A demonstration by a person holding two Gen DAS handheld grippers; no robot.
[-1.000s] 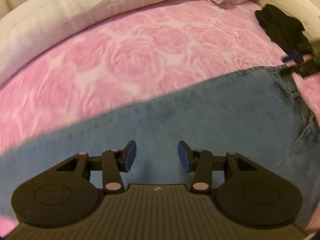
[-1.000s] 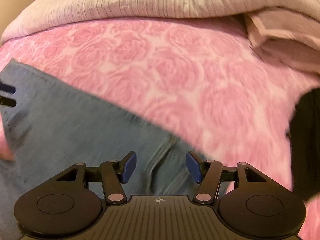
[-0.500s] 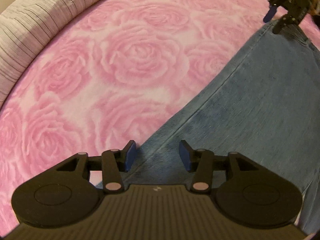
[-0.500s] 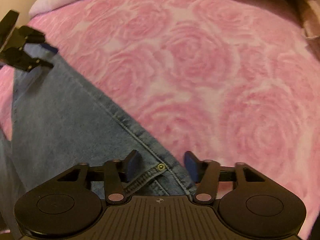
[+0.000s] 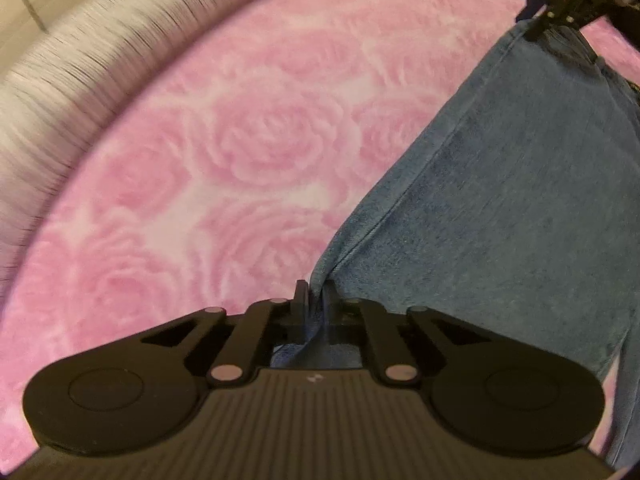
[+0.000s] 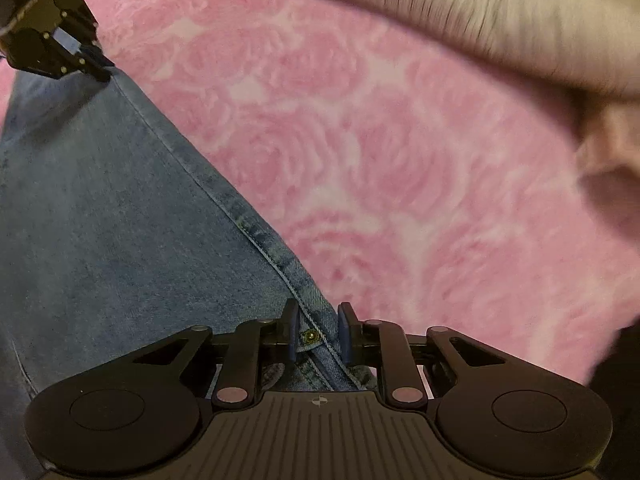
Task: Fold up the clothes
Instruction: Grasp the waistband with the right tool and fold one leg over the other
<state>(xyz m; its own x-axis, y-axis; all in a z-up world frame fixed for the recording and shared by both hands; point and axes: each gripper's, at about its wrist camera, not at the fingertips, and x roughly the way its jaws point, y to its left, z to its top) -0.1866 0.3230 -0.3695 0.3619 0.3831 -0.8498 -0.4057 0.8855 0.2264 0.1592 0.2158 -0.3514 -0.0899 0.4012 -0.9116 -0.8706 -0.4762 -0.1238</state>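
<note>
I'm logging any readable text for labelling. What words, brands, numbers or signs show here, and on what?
No readable words or numbers anywhere.
Left gripper body: a small pale emblem, no letters.
Right gripper body: a small cross-shaped emblem, no letters.
Jeans rivet: any stamping is too small to read.

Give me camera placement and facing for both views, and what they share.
Left wrist: on the left claw, looking along the jeans seam toward the right claw; own fingers pinch denim.
Right wrist: on the right claw, at the rivet end, facing the left claw.
Shared: jeans, pink rose bedspread, striped blanket, each other's claw.
</note>
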